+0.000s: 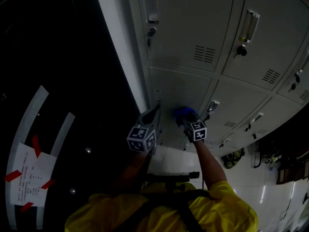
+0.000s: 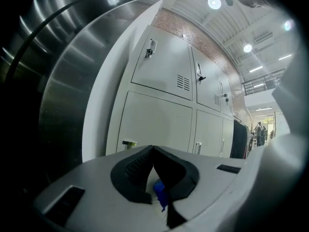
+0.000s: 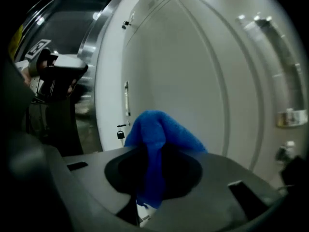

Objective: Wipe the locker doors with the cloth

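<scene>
A bank of pale grey locker doors (image 1: 188,18) fills the head view. My right gripper (image 1: 186,116) is shut on a blue cloth (image 1: 182,112), which presses against a lower door (image 1: 186,88). In the right gripper view the cloth (image 3: 157,134) bunches over the jaws and hangs down between them, close to the door (image 3: 203,81). My left gripper (image 1: 155,110) hovers just left of the cloth near the locker's edge, jaws shut with nothing held. In the left gripper view its fingertips (image 2: 153,149) meet in front of the doors (image 2: 157,124).
A white frame strip (image 1: 120,47) borders the lockers on the left, with a dark metal wall (image 1: 58,42) beyond it. A paper taped with red strips (image 1: 29,173) lies low on the left. Handles (image 1: 151,7) and key locks (image 1: 241,50) stick out from the doors.
</scene>
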A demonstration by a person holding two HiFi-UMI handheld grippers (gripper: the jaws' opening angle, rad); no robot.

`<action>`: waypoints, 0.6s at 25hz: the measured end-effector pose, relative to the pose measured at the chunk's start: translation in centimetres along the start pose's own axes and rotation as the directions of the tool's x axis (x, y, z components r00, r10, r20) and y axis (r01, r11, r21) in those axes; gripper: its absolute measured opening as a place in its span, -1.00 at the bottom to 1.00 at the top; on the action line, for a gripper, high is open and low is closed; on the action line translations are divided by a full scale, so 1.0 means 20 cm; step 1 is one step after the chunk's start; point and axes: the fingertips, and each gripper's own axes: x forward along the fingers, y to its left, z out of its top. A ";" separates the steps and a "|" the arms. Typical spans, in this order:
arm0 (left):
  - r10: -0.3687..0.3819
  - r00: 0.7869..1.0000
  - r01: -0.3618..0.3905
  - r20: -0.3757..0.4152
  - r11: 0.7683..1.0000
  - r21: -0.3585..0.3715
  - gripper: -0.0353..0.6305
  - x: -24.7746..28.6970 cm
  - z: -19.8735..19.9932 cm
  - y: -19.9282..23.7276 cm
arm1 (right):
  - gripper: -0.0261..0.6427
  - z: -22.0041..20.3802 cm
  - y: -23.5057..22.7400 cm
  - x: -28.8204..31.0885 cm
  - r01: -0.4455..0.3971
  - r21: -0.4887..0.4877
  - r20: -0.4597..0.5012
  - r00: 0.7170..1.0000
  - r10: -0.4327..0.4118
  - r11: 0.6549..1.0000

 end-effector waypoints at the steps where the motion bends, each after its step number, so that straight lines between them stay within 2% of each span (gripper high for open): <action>1: 0.006 1.000 -0.006 -0.001 1.000 -0.006 -0.91 0.00 0.01 0.01 | -0.70 -0.01 0.07 0.07 -0.029 -0.011 -0.010 1.000 0.029 1.000; 6: 0.014 1.000 -0.014 0.019 1.000 0.014 -0.91 -0.02 0.08 0.03 | -0.70 -0.04 0.42 0.47 -0.144 0.014 -0.051 0.988 0.145 0.989; 9: 0.016 1.000 -0.017 0.015 1.000 0.012 -0.91 -0.03 0.08 0.03 | -0.70 -0.04 0.54 0.60 -0.169 0.068 -0.044 0.984 0.173 0.983; 12: 0.020 1.000 -0.020 0.013 1.000 0.020 -0.91 -0.02 0.08 0.04 | -0.70 -0.06 0.48 0.52 -0.137 0.089 -0.046 0.989 0.142 0.987; 15: 0.018 1.000 -0.018 0.011 0.999 0.033 -0.91 -0.01 0.06 0.05 | -0.70 -0.03 0.32 0.18 -0.074 0.147 -0.005 0.997 0.075 0.986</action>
